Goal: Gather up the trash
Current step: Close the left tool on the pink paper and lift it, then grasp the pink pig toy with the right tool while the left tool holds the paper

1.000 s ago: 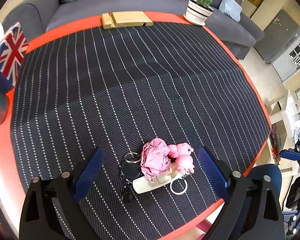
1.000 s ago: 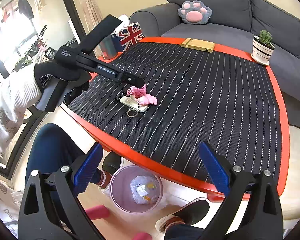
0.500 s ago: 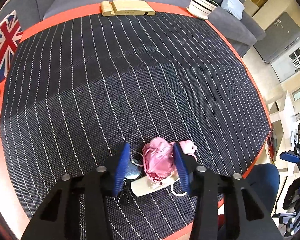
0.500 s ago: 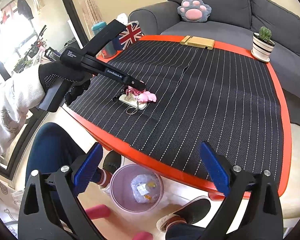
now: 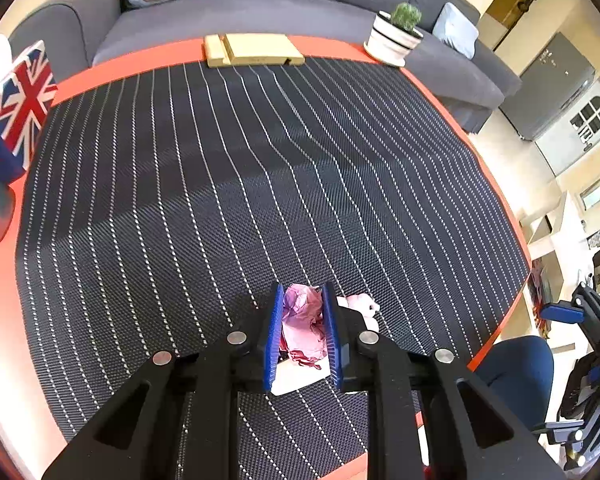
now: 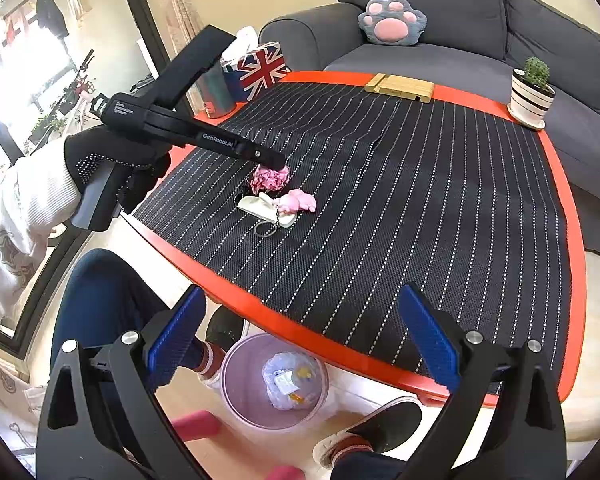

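In the left wrist view, the left gripper [image 5: 302,330] has just been closing and now pinches the crumpled pink wrapper [image 5: 302,322] between its blue pads; its black fingers hide most of the white keychain tag [image 5: 296,380] and the pink toy [image 5: 362,303] beside it. Beyond, the striped mat [image 5: 240,168] lies bare up to the wooden stand [image 5: 252,50]. In the right wrist view, the right gripper [image 6: 300,340] stands spread wide above the table's red edge [image 6: 228,276], with the pink trash bin [image 6: 274,380] on the floor below, partly cut off by the edge.
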{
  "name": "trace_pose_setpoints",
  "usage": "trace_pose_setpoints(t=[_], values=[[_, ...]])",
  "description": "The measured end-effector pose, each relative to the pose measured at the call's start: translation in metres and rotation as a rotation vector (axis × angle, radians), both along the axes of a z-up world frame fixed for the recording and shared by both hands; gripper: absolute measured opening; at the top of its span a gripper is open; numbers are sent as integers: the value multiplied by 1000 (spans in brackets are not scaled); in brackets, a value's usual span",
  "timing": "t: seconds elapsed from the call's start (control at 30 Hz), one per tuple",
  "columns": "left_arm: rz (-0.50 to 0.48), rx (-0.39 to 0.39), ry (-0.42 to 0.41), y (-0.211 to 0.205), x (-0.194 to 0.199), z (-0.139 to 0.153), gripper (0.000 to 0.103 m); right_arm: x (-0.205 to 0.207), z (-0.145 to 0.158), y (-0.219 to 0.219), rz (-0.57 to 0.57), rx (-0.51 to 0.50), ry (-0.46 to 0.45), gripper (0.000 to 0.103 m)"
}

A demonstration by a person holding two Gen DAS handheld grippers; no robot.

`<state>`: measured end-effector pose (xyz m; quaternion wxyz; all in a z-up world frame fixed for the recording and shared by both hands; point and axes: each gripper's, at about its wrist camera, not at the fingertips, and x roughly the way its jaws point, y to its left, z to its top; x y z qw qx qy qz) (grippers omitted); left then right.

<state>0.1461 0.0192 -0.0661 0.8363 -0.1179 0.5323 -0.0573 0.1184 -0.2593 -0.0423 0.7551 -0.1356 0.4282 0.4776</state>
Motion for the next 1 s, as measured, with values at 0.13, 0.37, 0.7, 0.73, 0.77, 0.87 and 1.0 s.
trace_pose_setpoints(t=[0.13,0.37,0.7,0.73,0.77,0.87,1.0], values=[[6,9,-39,2,-6,12,19,3,1,8,12,-6,-13,95],[11,25,-107,2,-20,32,19,17,3,35,67,-32,-28,95],[25,29,-154,13,-40,50,19,39,-6,89,263,-110,-40,95],[26,28,-155,13,-40,50,19,40,-8,95,284,-123,-44,95],[29,27,-157,15,-41,50,19,42,-9,99,298,-130,-45,95],[36,21,-161,19,-44,50,19,49,-13,113,352,-156,-37,95],[42,15,-164,22,-47,49,19,57,-22,132,426,-205,-26,95]])
